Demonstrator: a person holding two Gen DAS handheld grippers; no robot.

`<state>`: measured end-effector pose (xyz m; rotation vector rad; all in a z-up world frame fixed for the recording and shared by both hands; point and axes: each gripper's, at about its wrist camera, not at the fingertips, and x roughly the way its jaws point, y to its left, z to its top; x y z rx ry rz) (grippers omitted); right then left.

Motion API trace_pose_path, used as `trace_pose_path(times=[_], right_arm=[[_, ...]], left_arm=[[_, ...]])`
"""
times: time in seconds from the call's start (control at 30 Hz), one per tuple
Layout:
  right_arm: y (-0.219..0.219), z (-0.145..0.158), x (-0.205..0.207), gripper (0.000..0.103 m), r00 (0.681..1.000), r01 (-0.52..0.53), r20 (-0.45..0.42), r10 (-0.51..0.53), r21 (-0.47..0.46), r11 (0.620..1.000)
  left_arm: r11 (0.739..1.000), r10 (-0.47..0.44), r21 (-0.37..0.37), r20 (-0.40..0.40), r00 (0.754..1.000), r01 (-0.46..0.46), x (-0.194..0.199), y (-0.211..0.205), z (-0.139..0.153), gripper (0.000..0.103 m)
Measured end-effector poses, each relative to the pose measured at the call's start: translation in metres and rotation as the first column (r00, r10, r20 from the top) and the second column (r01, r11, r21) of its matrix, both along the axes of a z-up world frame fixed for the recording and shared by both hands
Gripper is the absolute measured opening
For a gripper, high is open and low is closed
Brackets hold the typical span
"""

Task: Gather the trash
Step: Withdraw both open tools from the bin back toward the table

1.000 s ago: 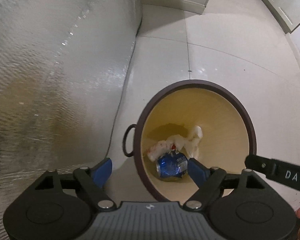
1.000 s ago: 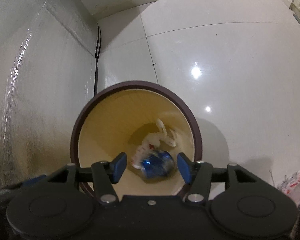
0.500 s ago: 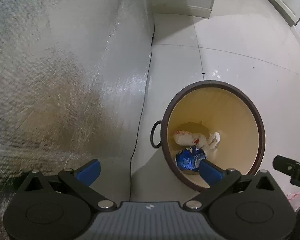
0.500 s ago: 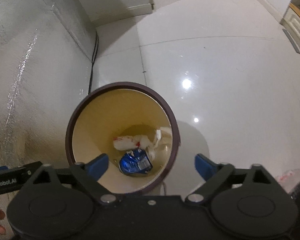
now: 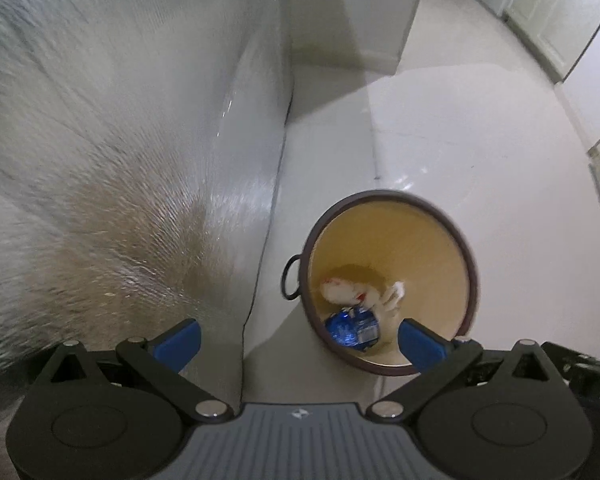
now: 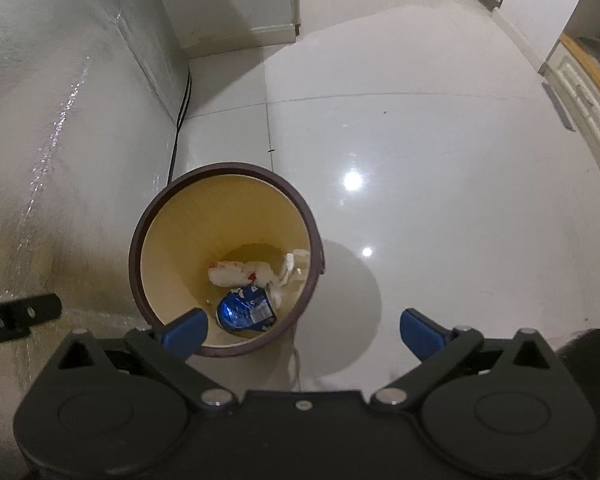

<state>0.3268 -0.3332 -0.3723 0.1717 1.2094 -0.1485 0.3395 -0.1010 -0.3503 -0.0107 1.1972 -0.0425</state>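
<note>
Left wrist view: at far left, a pale textured silvery wall covering (image 5: 112,168), glossy and streaked with reflections. Next to it, a strip of white tiled floor (image 5: 452,128). Down at the bottom edge, the left gripper (image 5: 300,340), its 2 blue-padded fingers (image 5: 178,340) spread to their widest, nothing between them, jaws just opened out. Beyond and right of centre, a round bin with a dark brown rim and pale yellow inside (image 5: 392,280), standing upright on the floor, a ring handle on its left side. Inside at the bottom, a crushed blue metal can (image 5: 352,328), just left of the right pad in the picture but well below it, untouched. Beside the can, crumpled white wrapper with red marks (image 5: 348,290).

Right wrist view: wall covering (image 6: 60,140) again at left, then the bin (image 6: 226,256), then open floor (image 6: 440,160). Right gripper (image 6: 302,328) likewise spread fully, empty, jaws just opened. Can (image 6: 246,312) lying in the bin just right of the left pad (image 6: 184,330), far beneath it; wrapper (image 6: 236,274) behind the can.
</note>
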Motion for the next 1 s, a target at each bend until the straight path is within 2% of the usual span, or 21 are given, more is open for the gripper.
trace_pose_path(times=[0.3,0.57,0.73,1.0], right_arm=[[-0.018,0.047,-0.05,0.103,0.994,0.063,0.084,-0.063,0.006,0.998],[-0.026,0.11,-0.108,0.103,0.974,0.104,0.203,-0.104,0.009,0.995],[-0.031,0.152,-0.143,0.103,0.95,0.118,0.29,-0.117,0.014,0.993],[-0.031,0.22,-0.193,0.103,0.894,0.127,0.435,-0.11,-0.011,0.992]], left_arm=[[0.998,-0.062,0.016,0.064,0.996,0.061,-0.046,-0.011,0.049,0.103],[0.996,-0.079,-0.015,0.167,0.983,0.083,-0.095,-0.016,0.106,0.103],[0.992,-0.1,-0.053,0.25,0.963,0.117,-0.123,-0.02,0.148,0.103],[0.986,-0.107,-0.075,0.399,0.911,0.149,-0.169,-0.022,0.219,0.103]])
